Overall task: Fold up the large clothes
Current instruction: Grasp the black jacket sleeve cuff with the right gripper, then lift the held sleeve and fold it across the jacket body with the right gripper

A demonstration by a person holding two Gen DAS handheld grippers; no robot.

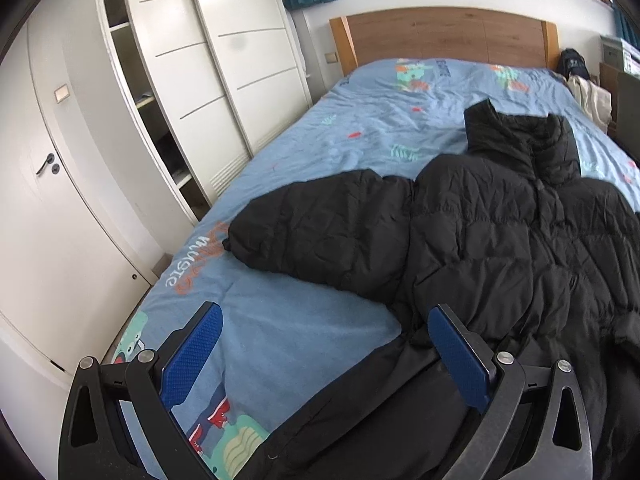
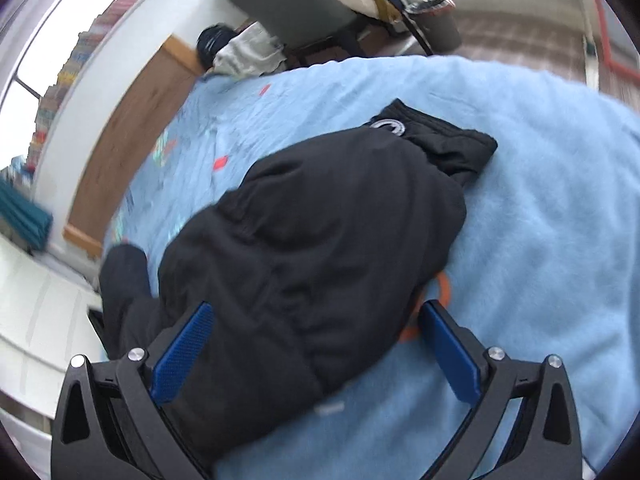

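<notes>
A black puffer jacket lies front up on the blue printed bedspread, collar toward the headboard, its left sleeve spread out sideways. My left gripper is open just above the jacket's lower left hem, the right pad resting by the fabric, nothing clamped. In the right wrist view the other sleeve stretches away, its cuff bearing a round logo patch. My right gripper hovers open over that sleeve near the shoulder, fingers on either side of the fabric.
White sliding wardrobes and a door stand left of the bed. A wooden headboard is at the far end. Bags and clothes sit at the bed's far right corner. A chair, desk and bin stand beyond the bed.
</notes>
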